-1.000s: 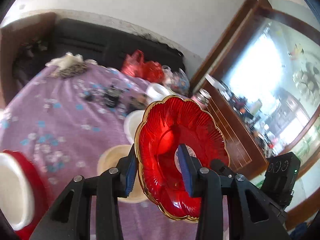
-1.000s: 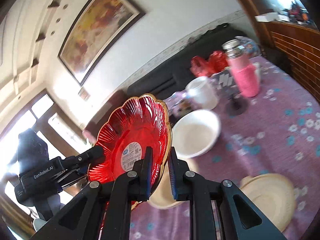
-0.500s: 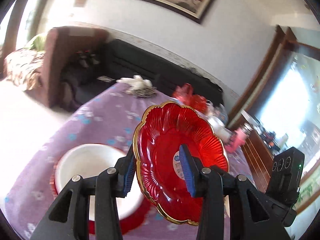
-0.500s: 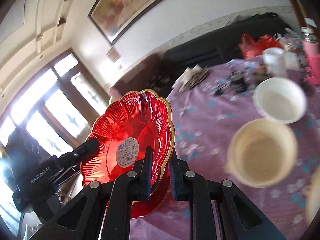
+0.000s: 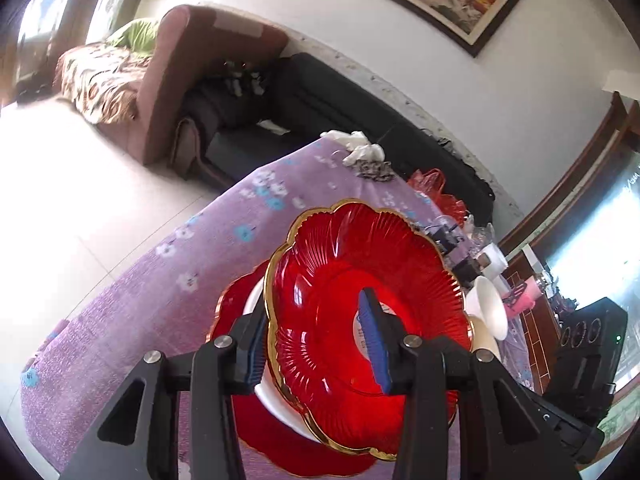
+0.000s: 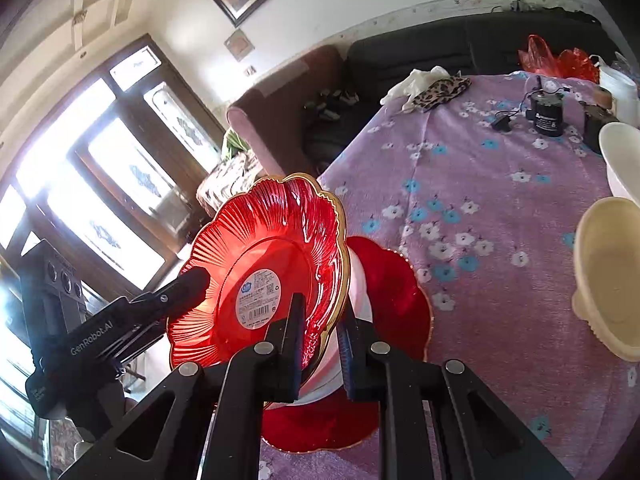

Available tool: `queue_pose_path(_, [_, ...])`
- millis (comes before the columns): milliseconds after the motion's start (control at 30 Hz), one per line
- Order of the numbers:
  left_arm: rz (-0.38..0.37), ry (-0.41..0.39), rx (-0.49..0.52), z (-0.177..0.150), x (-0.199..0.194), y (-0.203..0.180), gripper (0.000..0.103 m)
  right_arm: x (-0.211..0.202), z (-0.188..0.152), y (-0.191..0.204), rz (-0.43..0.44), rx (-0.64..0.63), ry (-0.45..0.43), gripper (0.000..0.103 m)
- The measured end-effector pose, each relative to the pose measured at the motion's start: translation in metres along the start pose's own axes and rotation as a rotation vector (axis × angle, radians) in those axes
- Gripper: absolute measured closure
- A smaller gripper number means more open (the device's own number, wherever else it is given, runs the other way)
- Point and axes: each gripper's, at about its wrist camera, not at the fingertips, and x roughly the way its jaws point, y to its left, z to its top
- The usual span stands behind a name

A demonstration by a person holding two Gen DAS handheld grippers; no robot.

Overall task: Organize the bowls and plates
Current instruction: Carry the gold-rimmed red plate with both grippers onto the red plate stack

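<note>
Both grippers, clamped on a tilted red plate, have swung it over the red plate with a white bowl at 6 o'clock, ready for stacking

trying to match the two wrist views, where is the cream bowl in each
Left wrist view: the cream bowl is only a sliver right of centre, mostly hidden behind the held red plate, just below the white bowl.
Right wrist view: it sits at the far right edge, on the purple cloth.
Shared landmark: the leopard-print cloth at the table's far edge.
</note>
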Motion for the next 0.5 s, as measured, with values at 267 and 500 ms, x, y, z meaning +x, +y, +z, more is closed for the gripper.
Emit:
queue_pose_path(267, [0.02,0.03,-0.006,-0.004,0.01,0.014,0.063,0.016,-0.005,0.011,-0.067,-0.045,0.018,0.085])
queue_pose_path(500, [0.048,0.034,0.01,-0.007,0.014,0.011,0.058,0.019,-0.007,0.025,-0.156,-0.109,-0.003,0.084])
